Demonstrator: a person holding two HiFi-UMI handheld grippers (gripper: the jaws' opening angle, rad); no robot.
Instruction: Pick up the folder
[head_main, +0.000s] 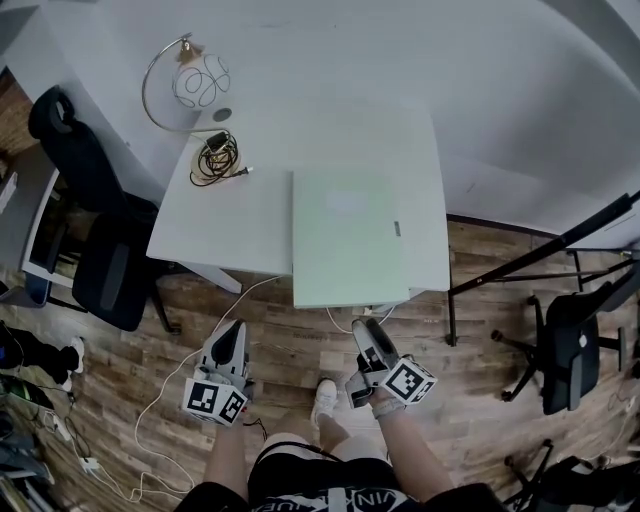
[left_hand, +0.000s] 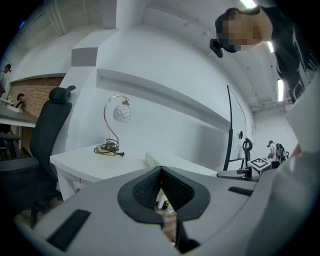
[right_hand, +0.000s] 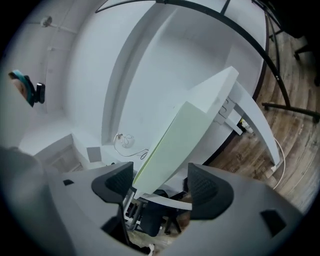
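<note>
Folder (head_main: 348, 240) flat on table (head_main: 215, 225), unlifted. Right gripper (head_main: 366, 328) spread wide, short of its edge. Left gripper (head_main: 234, 330) closed, empty.

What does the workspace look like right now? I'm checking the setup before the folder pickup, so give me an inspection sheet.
Surface: white table, level, on a wood floor.
Job's things: pale green folder lies flat on the table, its near edge overhanging the front.
Clutter: globe lamp at the far left corner.
Grippers: left gripper shut, empty; right gripper open, lined up with the folder's near edge, not touching it.
Cables: coiled black cable beside the lamp; white cable trailing across the floor.
Surroundings: black office chair at left, second chair at right, black stand.
</note>
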